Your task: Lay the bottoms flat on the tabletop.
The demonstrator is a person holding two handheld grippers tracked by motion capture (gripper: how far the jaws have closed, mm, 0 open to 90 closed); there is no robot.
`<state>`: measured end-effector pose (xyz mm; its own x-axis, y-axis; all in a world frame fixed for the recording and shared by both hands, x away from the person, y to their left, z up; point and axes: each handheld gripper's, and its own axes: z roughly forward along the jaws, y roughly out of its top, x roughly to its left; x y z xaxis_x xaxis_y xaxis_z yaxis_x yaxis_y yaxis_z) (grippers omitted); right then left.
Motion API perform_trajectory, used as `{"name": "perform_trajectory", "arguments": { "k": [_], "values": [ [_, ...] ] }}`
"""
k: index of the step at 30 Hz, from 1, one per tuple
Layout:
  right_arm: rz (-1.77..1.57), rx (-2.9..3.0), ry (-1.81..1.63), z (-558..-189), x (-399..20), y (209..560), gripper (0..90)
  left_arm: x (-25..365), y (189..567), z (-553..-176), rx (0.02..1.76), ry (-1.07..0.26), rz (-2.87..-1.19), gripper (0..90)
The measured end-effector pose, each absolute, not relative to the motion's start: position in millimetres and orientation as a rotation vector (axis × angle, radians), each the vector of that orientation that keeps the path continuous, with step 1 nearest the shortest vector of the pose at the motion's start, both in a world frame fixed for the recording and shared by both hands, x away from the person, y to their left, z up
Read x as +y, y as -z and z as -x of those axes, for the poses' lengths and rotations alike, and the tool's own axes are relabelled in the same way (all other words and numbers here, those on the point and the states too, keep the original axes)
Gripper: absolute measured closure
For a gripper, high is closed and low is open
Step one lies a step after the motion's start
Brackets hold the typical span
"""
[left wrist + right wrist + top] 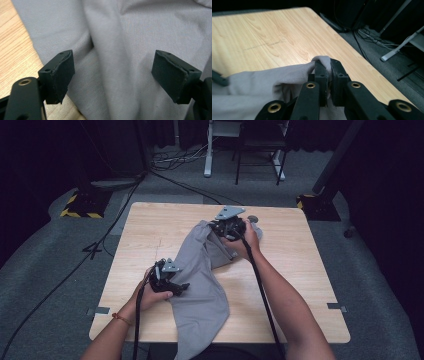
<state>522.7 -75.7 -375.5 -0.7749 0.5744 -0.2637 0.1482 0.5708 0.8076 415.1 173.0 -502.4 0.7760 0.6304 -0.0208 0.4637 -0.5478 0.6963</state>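
Note:
A grey cloth garment (200, 280) lies rumpled across the middle of the wooden table (145, 227), its near end hanging over the front edge. My right gripper (226, 227) is at the cloth's far end, shut on a pinched fold of the grey cloth (322, 61) held between its jaws (328, 72). My left gripper (170, 282) sits at the cloth's left edge, near the front. Its jaws stand wide open (112, 72) just above the grey cloth (117, 37), with nothing between the pads (63, 72).
A small round grey object (253, 219) lies on the table beyond the right gripper. Bare wood (262, 32) stretches left of the cloth. Cables (175, 160), stand bases and white desk legs (207, 155) occupy the floor behind the table.

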Motion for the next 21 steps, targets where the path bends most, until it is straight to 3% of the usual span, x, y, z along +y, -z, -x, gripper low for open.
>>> {"name": "perform_trajectory", "arguments": {
  "k": [4, 6, 11, 15, 21],
  "values": [
    [-0.591, 2.333, -1.079, -540, -52, 393, 83.7, 172, 502, -414, 0.809, -0.299, -2.251, 18.8],
    [-0.627, 2.350, -1.063, -546, -42, 403, 71.4, 172, 502, -414, 0.808, -0.299, -2.252, 18.8],
    [-0.627, 2.413, -1.081, -541, -49, 414, 57.3, 172, 502, -414, 0.807, -0.298, -2.251, 18.7],
    [-0.654, 2.409, -1.166, -528, -86, 409, 55.5, 173, 502, -415, 0.806, -0.297, -2.254, 18.7],
    [-0.659, 2.430, -1.188, -508, -138, 419, 62.4, 172, 502, -415, 0.806, -0.298, -2.252, 18.6]
  ]
}}
